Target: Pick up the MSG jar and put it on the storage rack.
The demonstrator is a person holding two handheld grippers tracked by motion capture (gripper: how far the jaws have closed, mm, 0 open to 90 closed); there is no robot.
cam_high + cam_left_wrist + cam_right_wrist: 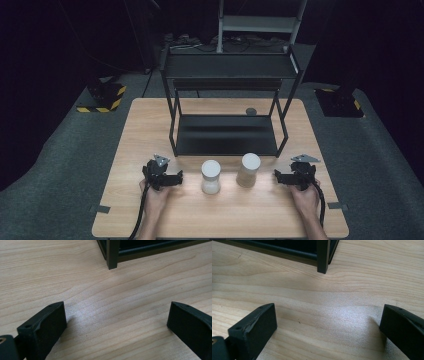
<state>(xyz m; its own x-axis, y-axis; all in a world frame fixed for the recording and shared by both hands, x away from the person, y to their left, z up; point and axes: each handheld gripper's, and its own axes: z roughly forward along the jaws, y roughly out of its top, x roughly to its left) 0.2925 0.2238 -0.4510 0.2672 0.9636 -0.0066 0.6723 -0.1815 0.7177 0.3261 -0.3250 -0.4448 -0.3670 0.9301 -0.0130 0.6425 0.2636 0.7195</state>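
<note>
Two upright white-lidded jars point(210, 176) point(248, 170), side by side, near rack point(226, 135).

The wooden worktop point(150, 130) carries a black metal shelf rack point(227, 135) at the back, a small dark disc point(251, 111) behind it, and two white-lidded jars point(210, 176) standing near the front.
</note>
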